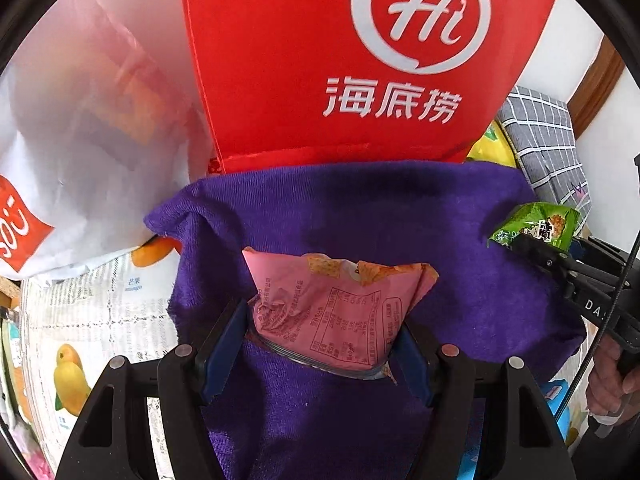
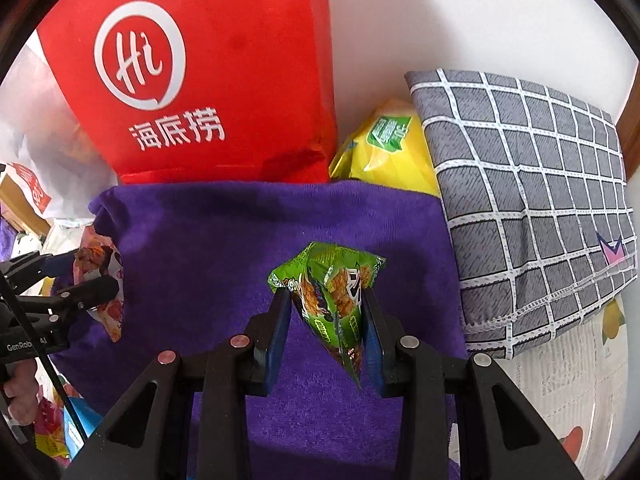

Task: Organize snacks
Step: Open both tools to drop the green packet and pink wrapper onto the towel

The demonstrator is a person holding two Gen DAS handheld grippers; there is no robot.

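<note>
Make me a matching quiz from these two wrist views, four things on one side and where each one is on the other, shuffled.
Things:
1. pink snack packet
2. green snack packet
3. red bag
4. yellow packet

Places:
A. between the red bag and the checked cushion
B. in the right hand-held gripper
C. standing behind the purple towel
D. in the left hand-held gripper

Pairs: 1-D, 2-B, 3-C, 4-A

I am seeing a towel lying under both grippers. A paper bag is standing behind it at twelve o'clock. A cushion is lying at two o'clock, a packet sitting between bag and cushion. A plastic bag is sitting at ten o'clock.
</note>
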